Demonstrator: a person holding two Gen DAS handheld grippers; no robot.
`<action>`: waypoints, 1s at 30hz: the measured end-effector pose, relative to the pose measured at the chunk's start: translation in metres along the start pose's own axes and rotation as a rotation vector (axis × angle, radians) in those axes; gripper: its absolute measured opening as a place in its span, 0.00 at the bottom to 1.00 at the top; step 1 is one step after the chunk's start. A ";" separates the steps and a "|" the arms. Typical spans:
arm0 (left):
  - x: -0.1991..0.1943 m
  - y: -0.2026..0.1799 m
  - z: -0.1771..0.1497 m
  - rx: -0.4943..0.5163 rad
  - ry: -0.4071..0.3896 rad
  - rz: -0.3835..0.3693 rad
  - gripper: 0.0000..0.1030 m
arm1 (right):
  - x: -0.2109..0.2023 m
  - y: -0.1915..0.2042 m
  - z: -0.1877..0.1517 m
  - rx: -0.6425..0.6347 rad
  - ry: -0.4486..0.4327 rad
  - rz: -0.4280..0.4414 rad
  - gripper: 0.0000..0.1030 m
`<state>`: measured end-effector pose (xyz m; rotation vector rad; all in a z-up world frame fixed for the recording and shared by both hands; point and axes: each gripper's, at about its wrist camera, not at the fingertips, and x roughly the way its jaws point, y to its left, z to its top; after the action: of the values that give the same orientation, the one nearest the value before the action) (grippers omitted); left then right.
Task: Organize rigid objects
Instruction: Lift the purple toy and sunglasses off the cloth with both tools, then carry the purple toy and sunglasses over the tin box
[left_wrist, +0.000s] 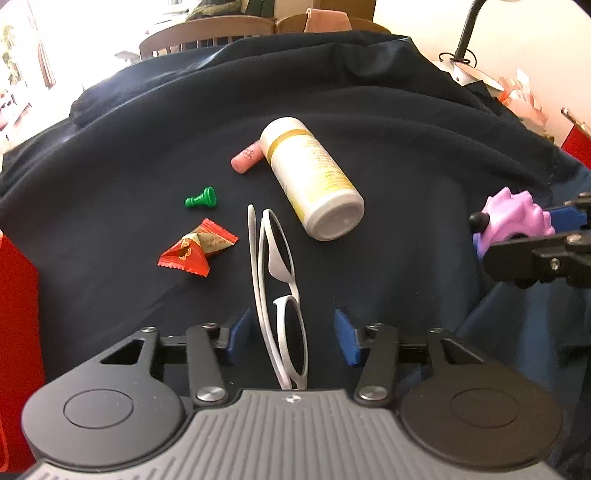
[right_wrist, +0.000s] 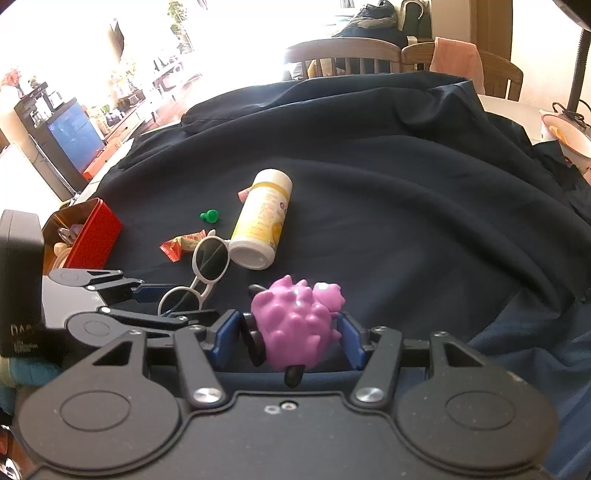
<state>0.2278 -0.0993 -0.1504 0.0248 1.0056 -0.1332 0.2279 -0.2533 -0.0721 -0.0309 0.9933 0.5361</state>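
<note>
Sunglasses (left_wrist: 280, 295): white frame, folded, lay on the dark cloth (left_wrist: 406, 155) between the 2 pads of the left gripper (left_wrist: 291, 334), placed for a grasp.
Left gripper: jaws apart, pads clear of the frame.
Right gripper (right_wrist: 295, 336): clamped on the purple spiky toy (right_wrist: 295, 321), held off the cloth, probably for the red box (right_wrist: 94, 236).
Bottle (left_wrist: 314, 177): on its side, unsorted.
</note>
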 end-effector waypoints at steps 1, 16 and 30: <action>0.000 0.000 0.000 0.002 -0.002 0.007 0.38 | 0.001 0.000 0.000 -0.001 0.001 0.001 0.56; -0.022 0.003 0.009 -0.032 -0.069 0.039 0.21 | 0.004 0.004 0.003 -0.044 0.013 0.017 0.56; -0.085 0.052 0.012 -0.174 -0.138 -0.002 0.21 | -0.009 0.055 0.016 -0.090 -0.030 0.063 0.56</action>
<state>0.1995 -0.0405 -0.0744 -0.1427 0.8760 -0.0477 0.2122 -0.2053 -0.0443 -0.0716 0.9433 0.6374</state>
